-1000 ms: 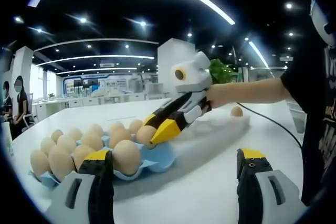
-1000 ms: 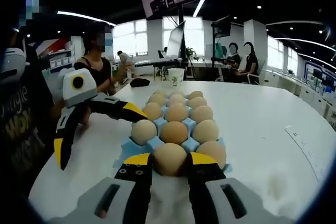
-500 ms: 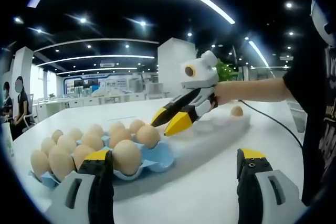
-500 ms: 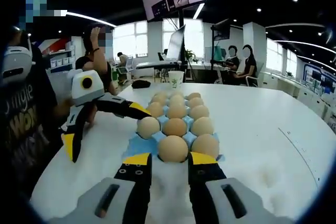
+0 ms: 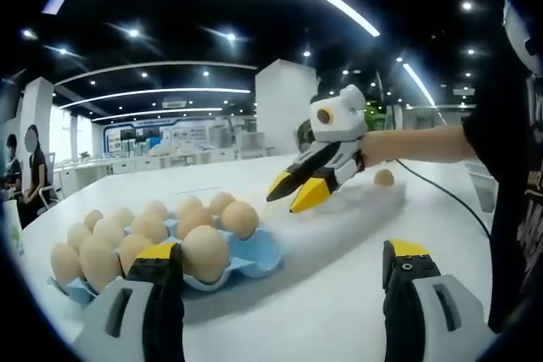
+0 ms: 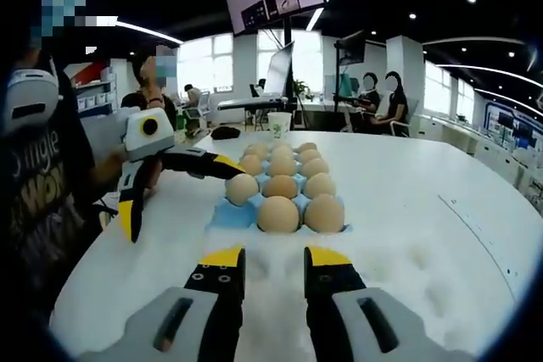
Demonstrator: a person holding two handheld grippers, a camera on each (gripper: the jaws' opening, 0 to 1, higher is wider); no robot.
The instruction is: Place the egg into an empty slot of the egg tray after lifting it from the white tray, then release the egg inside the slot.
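1. A blue egg tray [image 6: 222, 214] sat on the white table [image 6: 441, 252], nearly full of brown eggs, with one bare blue slot at its near left corner in the right gripper view.
2. The egg [image 5: 239, 219] at the tray's near corner in the left gripper view rested in its slot, touched by neither gripper.
3. The right gripper [image 6: 273, 260] hung above the white tray [image 6: 280, 294], its jaws apart with nothing between them, its tips short of the egg tray's near edge.
4. In the left gripper view that same gripper was raised above the white tray [image 5: 356, 209], clear of the eggs.
5. The left gripper [image 5: 284, 262] had its jaws set wide apart and empty, low over the table just beside the egg tray [image 5: 263, 256].
6. One more egg [image 5: 383, 178] lay at the far end of the white tray.
7. A paper cup [image 6: 277, 125] and a dark object [image 6: 226, 132] stood on the table beyond the egg tray, and people sat at desks farther back.
8. To the right of the egg tray in the right gripper view, the table ran open and bare out to its curved edge.
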